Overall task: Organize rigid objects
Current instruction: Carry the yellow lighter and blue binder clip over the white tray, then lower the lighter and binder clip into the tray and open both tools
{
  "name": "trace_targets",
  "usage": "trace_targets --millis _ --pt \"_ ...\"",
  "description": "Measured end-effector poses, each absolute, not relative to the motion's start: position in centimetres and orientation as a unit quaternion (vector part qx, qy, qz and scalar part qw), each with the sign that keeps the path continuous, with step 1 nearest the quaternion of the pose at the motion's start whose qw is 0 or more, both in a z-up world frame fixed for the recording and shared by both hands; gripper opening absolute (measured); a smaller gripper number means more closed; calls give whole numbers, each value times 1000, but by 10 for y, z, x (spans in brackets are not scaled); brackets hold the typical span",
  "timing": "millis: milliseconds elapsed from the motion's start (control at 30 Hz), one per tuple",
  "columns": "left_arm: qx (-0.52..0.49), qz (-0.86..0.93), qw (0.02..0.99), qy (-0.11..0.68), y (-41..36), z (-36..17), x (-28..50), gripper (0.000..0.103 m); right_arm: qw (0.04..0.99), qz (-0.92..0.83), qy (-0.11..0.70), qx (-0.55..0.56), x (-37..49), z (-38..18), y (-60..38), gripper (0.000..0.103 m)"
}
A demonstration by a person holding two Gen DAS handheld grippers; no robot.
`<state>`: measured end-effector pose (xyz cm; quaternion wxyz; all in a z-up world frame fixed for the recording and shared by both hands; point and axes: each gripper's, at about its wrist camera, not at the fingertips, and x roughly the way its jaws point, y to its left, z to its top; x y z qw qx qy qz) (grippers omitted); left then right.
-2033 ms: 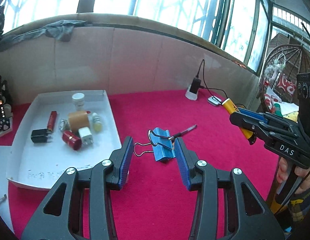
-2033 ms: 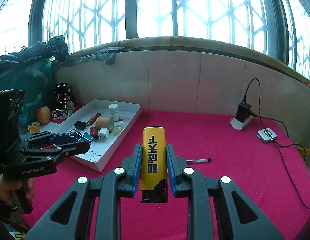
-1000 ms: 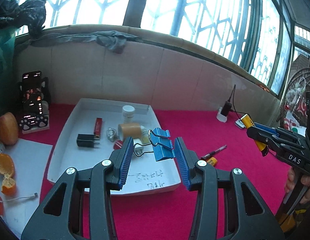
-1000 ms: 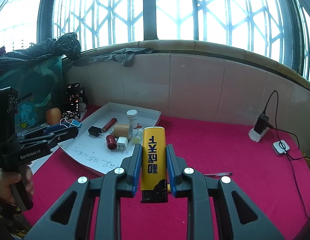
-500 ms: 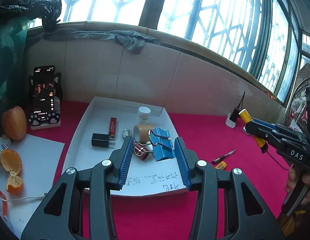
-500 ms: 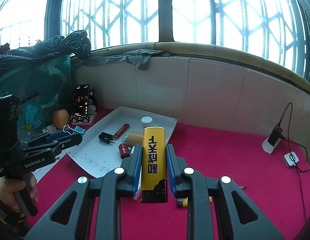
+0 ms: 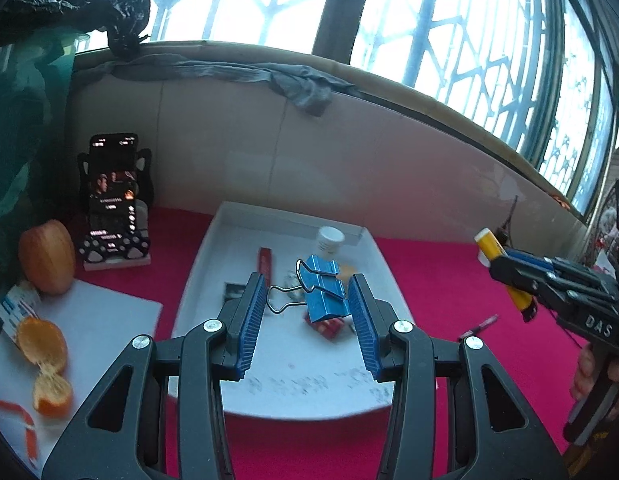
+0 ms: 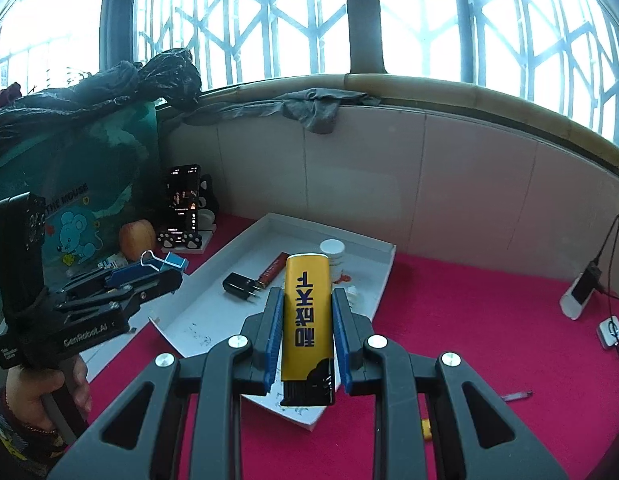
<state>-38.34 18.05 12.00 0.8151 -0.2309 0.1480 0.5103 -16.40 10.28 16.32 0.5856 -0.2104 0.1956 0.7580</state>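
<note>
Now hovering over the shallow white cardboard tray (image 7: 393, 280) instead of the red worktop (image 7: 449, 280), left gripper (image 7: 307, 312) jaws clamped on the blue metal binder clip (image 7: 323, 292), right gripper (image 8: 307, 340) jaws clenched on the yellow plastic lighter (image 8: 307, 312), so probably just the drop-off left.

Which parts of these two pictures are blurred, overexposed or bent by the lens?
Left wrist view: window panes blown white, tray contents smeared, wall top curved. Right wrist view: sharper, the yellow lighter print legible; panes equally glaring, sill bowed.
</note>
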Motion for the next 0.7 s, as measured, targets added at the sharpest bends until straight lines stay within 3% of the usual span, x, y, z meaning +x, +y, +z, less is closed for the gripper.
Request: trace_targets --millis 333,700 --pt "-245 521 800 169 240 121 -384 42 570 757 249 -201 -177 149 142 23" --pt "-279 524 771 230 263 65 -369 42 560 727 326 -228 -195 85 181 23"
